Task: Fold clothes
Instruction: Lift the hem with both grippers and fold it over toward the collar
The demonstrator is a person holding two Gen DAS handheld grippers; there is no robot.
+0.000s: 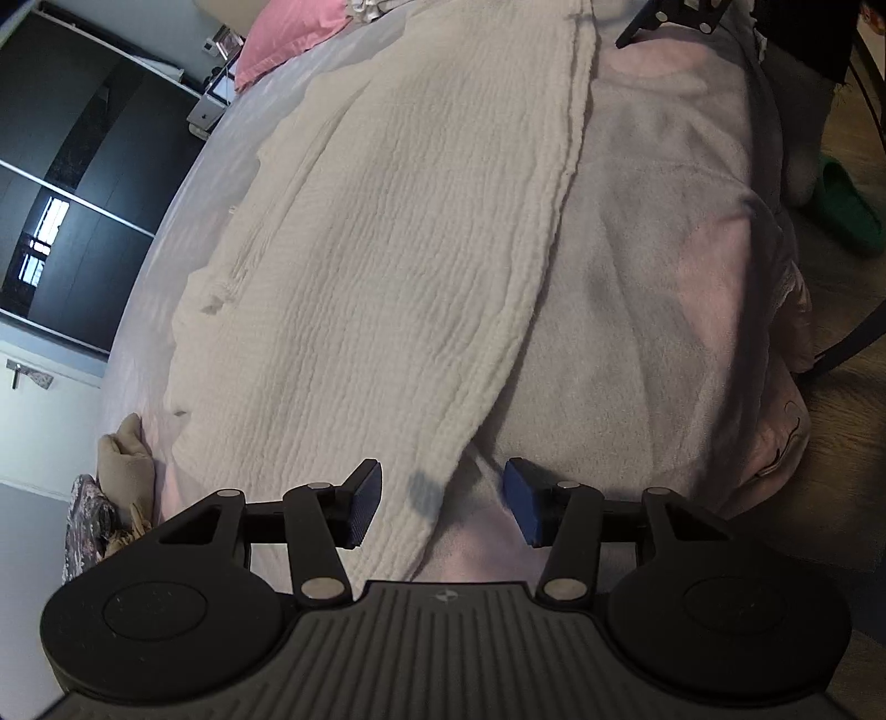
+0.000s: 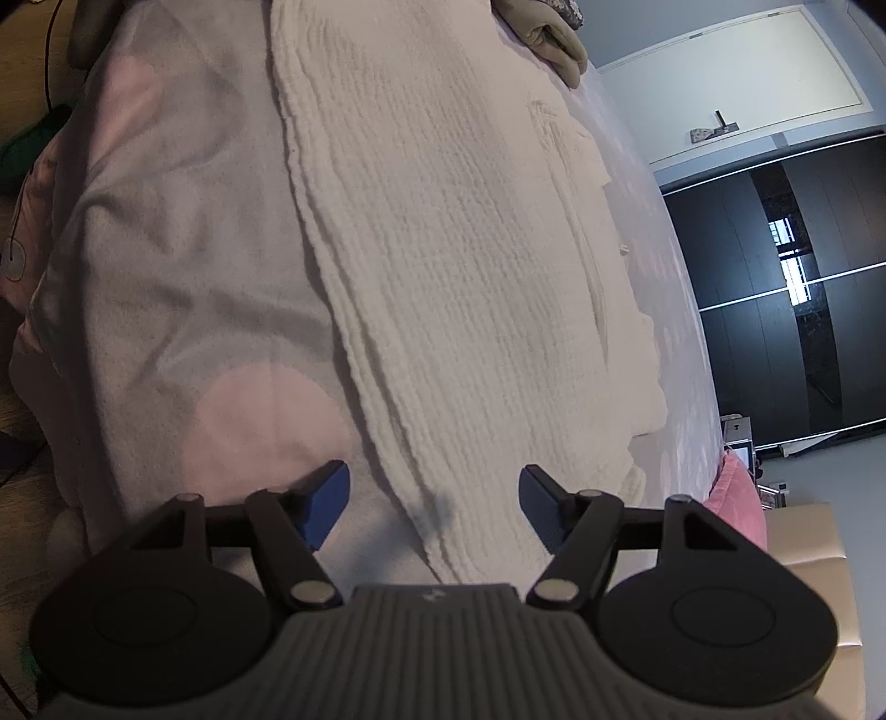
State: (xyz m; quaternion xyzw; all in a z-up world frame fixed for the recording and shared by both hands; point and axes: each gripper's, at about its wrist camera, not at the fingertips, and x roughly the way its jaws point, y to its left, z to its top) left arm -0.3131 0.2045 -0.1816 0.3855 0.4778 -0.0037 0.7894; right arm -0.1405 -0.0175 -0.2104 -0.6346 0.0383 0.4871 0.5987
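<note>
Cream crinkled cloth (image 1: 387,249) lies under both parted, empty tools (image 1: 443,501) (image 2: 434,507).

Cream crinkled garment (image 1: 387,249); grey-pink spotted blanket (image 1: 664,249); pink pillow (image 1: 288,39).

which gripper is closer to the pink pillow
Right. The pink pillow lies just beyond the right gripper, at its end of the cream garment. From the left gripper the pillow sits at the garment's far end.
</note>
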